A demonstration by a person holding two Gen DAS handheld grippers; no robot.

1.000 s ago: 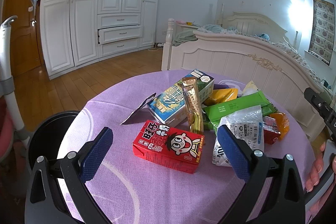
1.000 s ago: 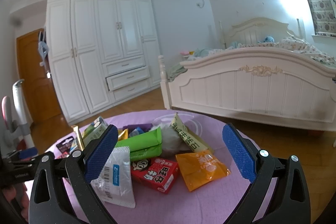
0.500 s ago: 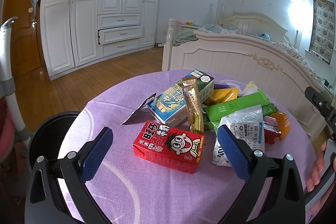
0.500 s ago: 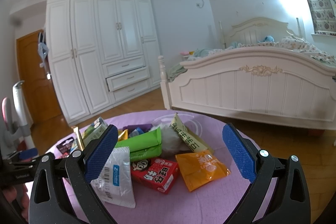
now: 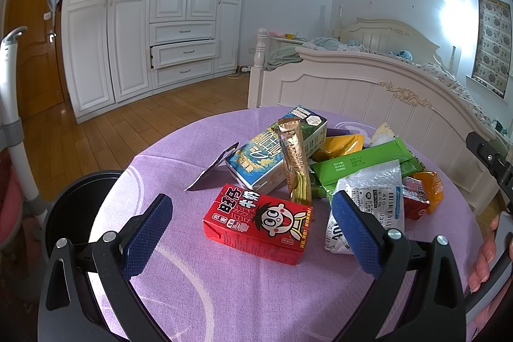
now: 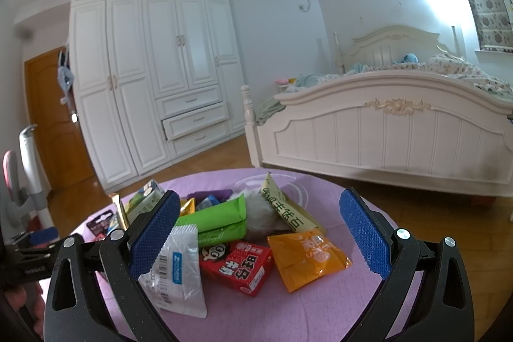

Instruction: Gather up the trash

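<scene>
A pile of trash lies on a round table with a purple cloth. In the left wrist view a large red milk carton lies nearest, then a blue-green carton, a gold wrapper, green packets and a clear plastic bag. My left gripper is open and empty, just in front of the red carton. My right gripper is open and empty above a small red carton, an orange pouch, a green packet and the clear bag.
A black bin stands below the table's left edge. A white bed stands behind the table and a white wardrobe with one drawer ajar at the far wall. A pink chair is at the left.
</scene>
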